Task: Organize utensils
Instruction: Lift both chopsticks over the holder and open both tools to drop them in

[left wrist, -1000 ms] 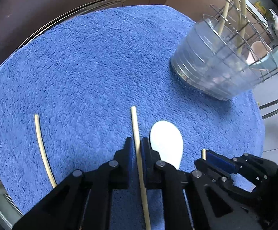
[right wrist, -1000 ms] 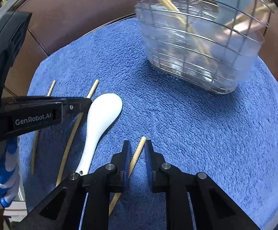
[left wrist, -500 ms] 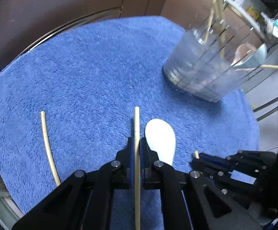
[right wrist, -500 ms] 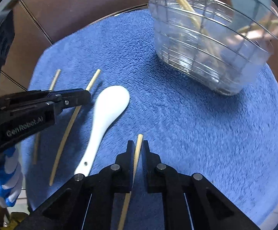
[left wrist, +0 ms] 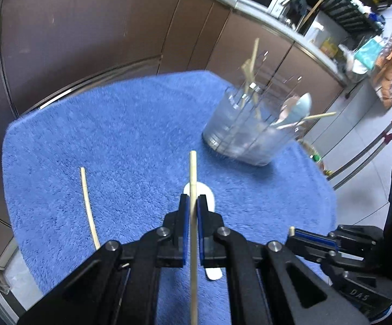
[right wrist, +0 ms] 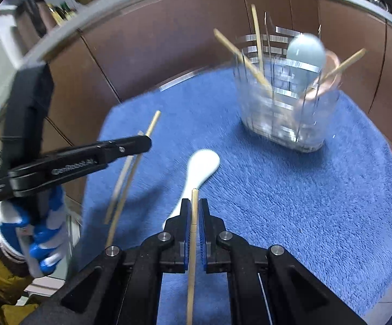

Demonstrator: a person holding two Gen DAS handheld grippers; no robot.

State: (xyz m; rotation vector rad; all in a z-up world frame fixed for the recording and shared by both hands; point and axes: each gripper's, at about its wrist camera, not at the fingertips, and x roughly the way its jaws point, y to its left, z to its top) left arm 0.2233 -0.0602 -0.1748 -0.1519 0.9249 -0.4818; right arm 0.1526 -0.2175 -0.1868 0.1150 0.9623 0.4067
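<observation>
My left gripper (left wrist: 192, 203) is shut on a wooden chopstick (left wrist: 193, 173) and holds it above the blue mat (left wrist: 114, 135). My right gripper (right wrist: 194, 208) is shut on another chopstick (right wrist: 194, 203), also lifted. A white spoon (right wrist: 202, 163) lies on the mat between them; it also shows in the left wrist view (left wrist: 209, 197). One more chopstick (left wrist: 87, 205) lies at the mat's left. The clear wire utensil holder (right wrist: 285, 113) stands at the far right with chopsticks and spoons in it; it also shows in the left wrist view (left wrist: 247, 132).
Brown cabinet fronts (left wrist: 87, 40) ring the table behind the mat. The mat's edge drops off to tiled floor (left wrist: 363, 184) at the right. The left gripper's body and gloved hand (right wrist: 41, 233) fill the left of the right wrist view.
Both grippers closed on their chopsticks and lifted them off the mat, tilting the views upward. The spoon and the leftmost chopstick stayed on the mat.
</observation>
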